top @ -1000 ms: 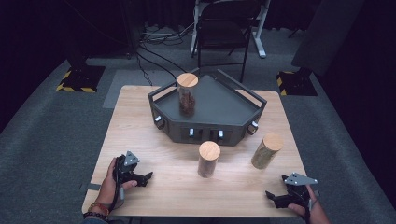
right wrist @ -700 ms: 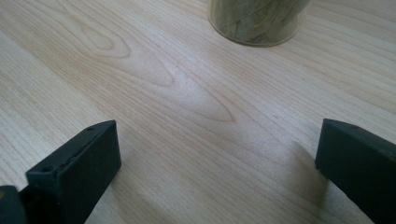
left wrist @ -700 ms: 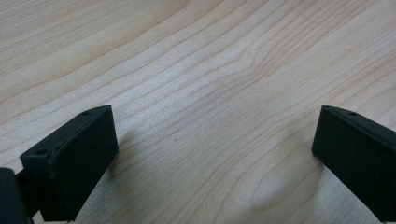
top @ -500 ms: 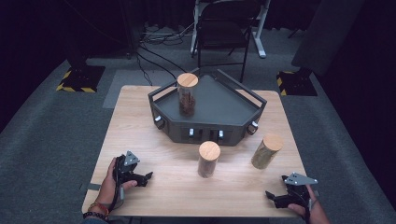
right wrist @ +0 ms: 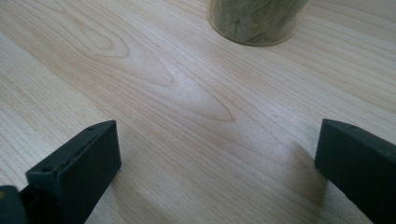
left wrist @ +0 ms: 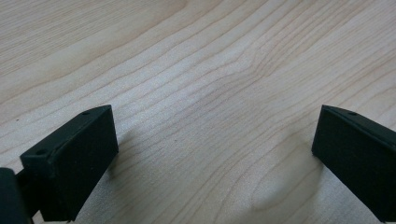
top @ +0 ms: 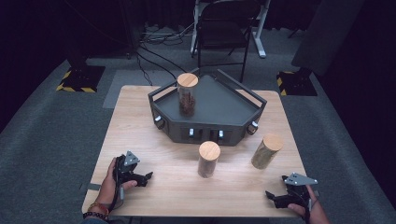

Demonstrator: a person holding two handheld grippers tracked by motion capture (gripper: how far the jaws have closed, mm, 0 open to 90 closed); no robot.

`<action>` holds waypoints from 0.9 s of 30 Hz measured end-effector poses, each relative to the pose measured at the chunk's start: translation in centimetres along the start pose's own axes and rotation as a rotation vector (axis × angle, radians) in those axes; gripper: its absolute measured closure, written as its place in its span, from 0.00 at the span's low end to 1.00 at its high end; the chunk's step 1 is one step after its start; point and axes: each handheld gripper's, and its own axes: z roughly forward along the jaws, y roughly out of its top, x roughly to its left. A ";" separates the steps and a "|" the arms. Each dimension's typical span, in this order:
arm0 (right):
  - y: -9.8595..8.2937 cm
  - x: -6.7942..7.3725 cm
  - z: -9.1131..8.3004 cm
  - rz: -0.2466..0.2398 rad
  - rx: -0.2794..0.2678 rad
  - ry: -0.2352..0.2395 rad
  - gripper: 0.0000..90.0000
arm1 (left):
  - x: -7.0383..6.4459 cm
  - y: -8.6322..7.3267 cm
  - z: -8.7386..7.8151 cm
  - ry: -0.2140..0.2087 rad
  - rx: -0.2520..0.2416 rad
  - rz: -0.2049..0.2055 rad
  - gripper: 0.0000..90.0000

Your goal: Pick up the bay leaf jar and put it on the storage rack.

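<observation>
Three glass jars with wooden lids are in the high view. One jar (top: pixel 187 94) of dark contents stands on the dark angular tray (top: pixel 219 105). A second jar (top: pixel 208 159) stands on the table in front of the tray, and a third jar (top: pixel 266 151) of pale green leaves stands to its right; its base (right wrist: pixel 257 21) shows in the right gripper view. My left gripper (top: pixel 145 178) rests open on the table at the front left, jaws wide over bare wood (left wrist: pixel 210 116). My right gripper (top: pixel 273 198) rests open at the front right, nothing between its jaws.
The wooden table (top: pixel 140 135) sits on grey carpet. A folding chair (top: pixel 222 35) stands behind the table, with cables (top: pixel 154 39) on the floor near it. Black-and-yellow striped bases (top: pixel 77 79) lie at the far left and far right (top: pixel 292 81).
</observation>
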 end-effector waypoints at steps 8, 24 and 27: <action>1.2 0.9 -0.7 -0.034 -0.005 0.004 0.03 | 0.0 0.0 0.0 0.000 0.000 0.000 0.00; 3.8 4.8 -1.5 -0.134 -0.035 0.087 0.03 | 0.0 0.0 0.0 0.000 0.000 0.000 0.00; 4.2 5.3 -1.4 -0.146 -0.035 0.103 0.03 | 0.0 0.0 0.0 -0.001 0.000 0.001 0.00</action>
